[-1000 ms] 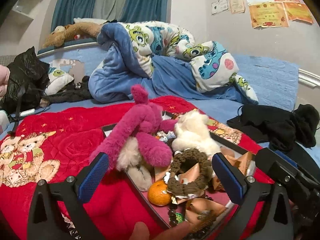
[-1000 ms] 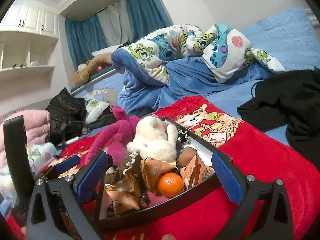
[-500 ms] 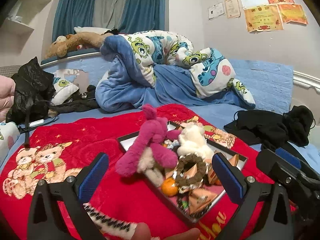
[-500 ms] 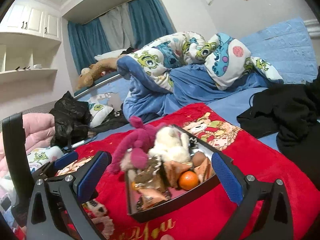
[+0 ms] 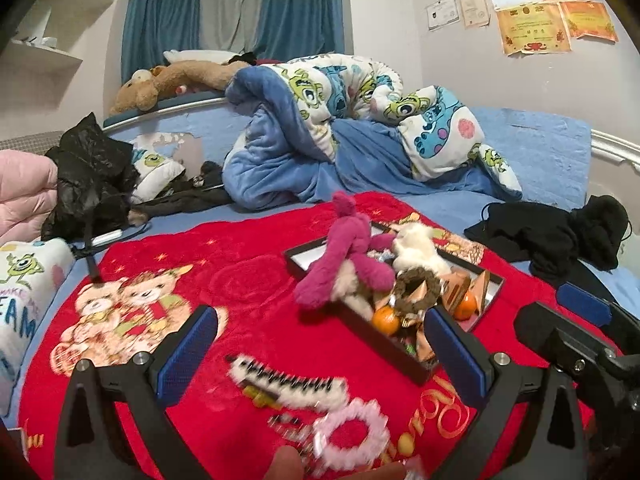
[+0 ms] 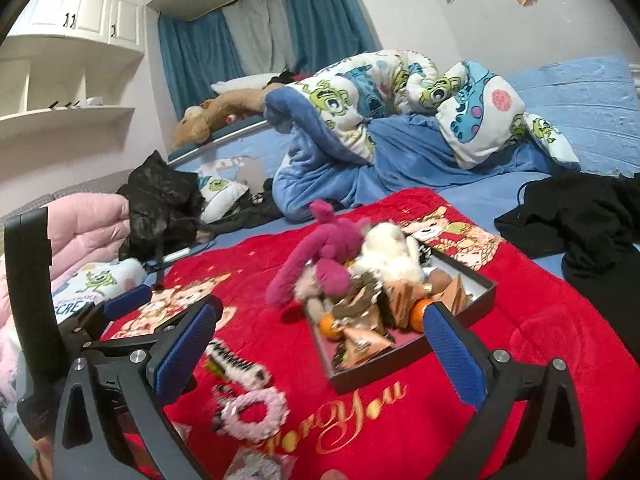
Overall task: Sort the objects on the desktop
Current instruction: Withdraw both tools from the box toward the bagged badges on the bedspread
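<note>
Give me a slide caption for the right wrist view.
Open right gripper faces a black tray piled with plush toys and oranges on a red blanket.

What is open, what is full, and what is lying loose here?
Left gripper: jaws open, holding nothing.
Right gripper: jaws open, holding nothing.
Tray: heaped full.
Pink plush: hanging over the tray's edge.
Pink scrunchie: loose on the blanket.

Black shallow tray [image 5: 400, 354] sits on the red blanket, packed full. Pink plush [image 5: 344, 252] lies across the tray's far-left edge, legs hanging out over the rim. White plush [image 5: 416, 248] lies beside it inside the tray. Brown scrunchie [image 5: 416, 286], two oranges [image 5: 386, 320], tan paper packets in tray. Pink scrunchie [image 5: 352, 436] and black-white comb-like clip [image 5: 288, 384] lie on the blanket, near the tray's front-left, both blurred.
</note>
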